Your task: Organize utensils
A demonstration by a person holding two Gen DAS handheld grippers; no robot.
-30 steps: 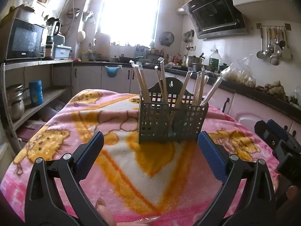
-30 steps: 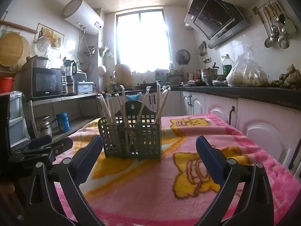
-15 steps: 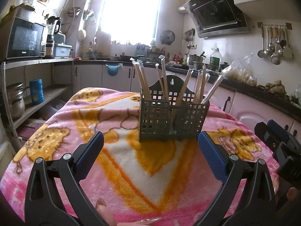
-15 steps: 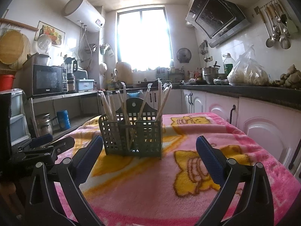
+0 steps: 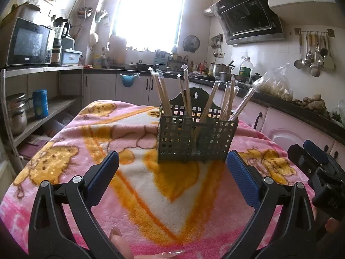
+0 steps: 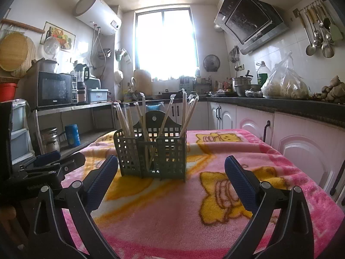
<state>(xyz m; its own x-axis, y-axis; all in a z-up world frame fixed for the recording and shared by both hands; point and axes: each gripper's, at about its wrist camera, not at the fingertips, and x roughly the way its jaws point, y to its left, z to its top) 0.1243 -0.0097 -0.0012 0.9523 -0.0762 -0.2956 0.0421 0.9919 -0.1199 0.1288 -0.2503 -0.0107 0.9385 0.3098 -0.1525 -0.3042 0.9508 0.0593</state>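
A grey lattice caddy stands upright on the pink cartoon blanket covering the table, toward its far edge. Its compartments hold plastic-wrapped wooden chopsticks, leaning outward in a loose fan, their wrapper tips sticking up. The left gripper and the right gripper hover near the table's near edge, jaws spread wide, holding nothing.
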